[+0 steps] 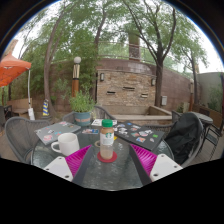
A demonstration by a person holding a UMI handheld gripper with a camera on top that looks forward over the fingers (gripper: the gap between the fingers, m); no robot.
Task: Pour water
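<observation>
A small clear bottle with an orange cap and a green label stands upright on the glass table, on what looks like a red disc. It stands between my fingers with a gap on each side. My gripper is open, and a pink pad shows on the left, its twin on the right. A white mug stands on the table to the left of the bottle, just beyond the left finger.
Patterned mats and papers lie on the far half of the table. Dark mesh chairs stand at the left and the right. A potted plant, a brick wall and an orange umbrella lie beyond.
</observation>
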